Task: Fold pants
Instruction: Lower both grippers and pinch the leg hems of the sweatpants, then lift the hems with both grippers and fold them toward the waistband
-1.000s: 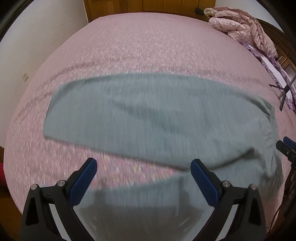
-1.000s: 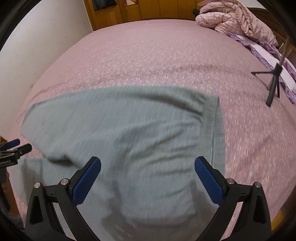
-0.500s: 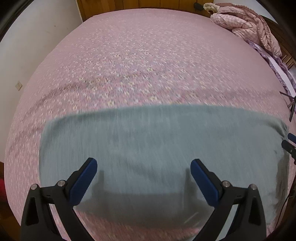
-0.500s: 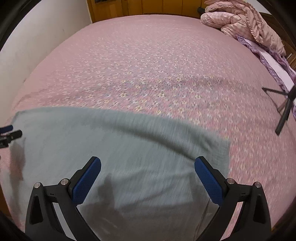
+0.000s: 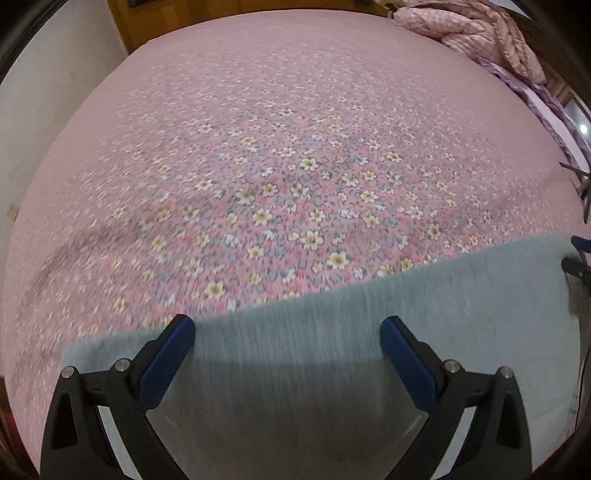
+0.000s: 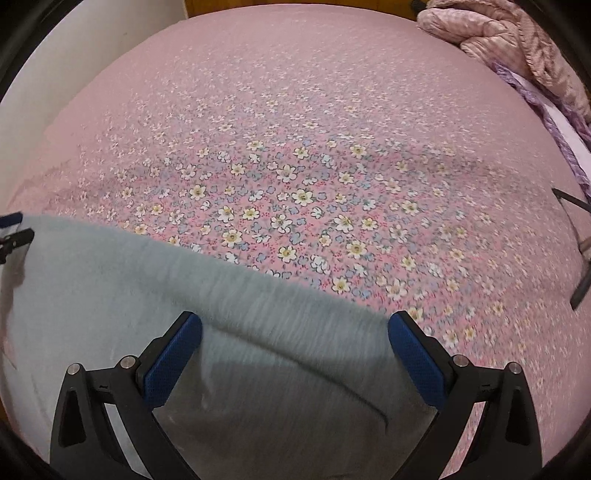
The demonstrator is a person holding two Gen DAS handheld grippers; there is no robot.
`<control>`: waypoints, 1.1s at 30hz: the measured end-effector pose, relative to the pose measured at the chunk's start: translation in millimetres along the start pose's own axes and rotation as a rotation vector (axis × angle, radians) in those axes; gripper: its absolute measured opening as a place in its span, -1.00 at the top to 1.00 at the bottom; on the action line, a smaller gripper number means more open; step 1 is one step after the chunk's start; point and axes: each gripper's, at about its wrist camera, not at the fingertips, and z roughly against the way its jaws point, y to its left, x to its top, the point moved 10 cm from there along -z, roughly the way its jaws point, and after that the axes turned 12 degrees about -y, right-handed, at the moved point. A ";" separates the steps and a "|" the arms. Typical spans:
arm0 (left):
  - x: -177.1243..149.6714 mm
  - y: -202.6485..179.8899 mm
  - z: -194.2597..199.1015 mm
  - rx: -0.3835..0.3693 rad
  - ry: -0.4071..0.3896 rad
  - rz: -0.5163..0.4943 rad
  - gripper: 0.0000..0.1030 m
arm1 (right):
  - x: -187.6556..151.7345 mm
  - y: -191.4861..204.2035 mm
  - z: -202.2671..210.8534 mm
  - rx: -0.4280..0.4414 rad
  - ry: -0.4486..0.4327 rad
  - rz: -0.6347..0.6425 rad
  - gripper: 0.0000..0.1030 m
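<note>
Pants [image 5: 332, 354]: grey-green knit, lying flat along the near edge of the bed [image 5: 295, 147], spread sideways across both views. In the right wrist view one shallow crease runs through the cloth between the fingers. Motion blur in both views; fine detail of hems and waistband not readable.

Left gripper [image 5: 287, 334]: fingers wide apart, nothing between them, poised over the pants' far edge. Right gripper [image 6: 294, 326]: fingers likewise wide and empty, over the far edge toward the pants' right end. Each gripper's tip shows at the margin of the other's view.

Handling, as judged: soft, light, limp fabric with no stiffness. It should drape and sag from any pinch, and a single layer may slip away from the one beneath. Best hold looks like the two ends of one long edge, pinching all layers together, both grippers lifting level so the fold lands square. The flowered cover may drag on the cloth.

Quilt [image 5: 480, 33] heaped at the bed's far right corner, well apart.
</note>
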 end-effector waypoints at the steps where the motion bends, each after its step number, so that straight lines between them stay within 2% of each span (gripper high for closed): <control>1: 1.2 0.3 -2.5 -0.012 -0.004 -0.008 -1.00 | 0.3 -0.3 -2.0 0.009 0.001 0.004 -1.00; 6: 11.7 5.5 -20.6 -0.056 -0.017 -0.030 -1.00 | 0.0 -3.7 -5.8 0.044 -0.054 0.020 -1.00; 10: 12.4 5.6 -22.6 -0.042 -0.031 -0.026 -0.96 | -5.8 -8.8 -3.4 0.051 -0.067 0.029 -1.00; 12: 6.3 -6.0 -13.3 -0.046 -0.030 -0.004 -0.76 | -6.4 -8.7 -3.8 0.054 -0.064 0.036 -1.00; 13: 2.9 -14.1 -6.5 -0.054 -0.033 -0.006 -0.52 | -4.7 -9.2 -2.0 0.056 -0.063 0.046 -0.95; 14: 1.5 -19.9 -2.4 -0.062 -0.037 -0.016 -0.21 | -2.4 -5.8 -0.9 0.066 -0.066 0.053 -0.81; 15: 0.5 -27.8 2.2 -0.074 -0.047 -0.036 -0.04 | -1.8 -3.8 2.3 0.078 -0.074 0.057 -0.71; 17: -0.4 -39.7 5.8 -0.083 -0.062 -0.068 0.55 | -1.1 0.0 8.6 0.095 -0.087 0.062 -0.19; 18: -1.4 -46.2 7.1 -0.089 -0.067 -0.078 0.64 | -1.6 1.3 11.8 0.096 -0.093 0.067 -0.05; 20: -2.4 -51.1 8.1 -0.069 -0.076 -0.084 0.78 | -2.0 3.4 18.6 0.126 -0.096 0.060 0.66; 22: -2.9 -51.3 10.1 -0.073 -0.079 -0.054 0.84 | -4.1 4.7 24.2 0.154 -0.087 0.036 0.83; 26: -9.4 -45.8 39.6 -0.107 -0.114 0.015 0.86 | -3.1 4.2 48.2 0.176 -0.130 0.020 0.86; 33: -15.3 -53.7 106.5 -0.108 -0.208 0.067 0.86 | -5.0 10.3 106.4 0.199 -0.209 0.043 0.86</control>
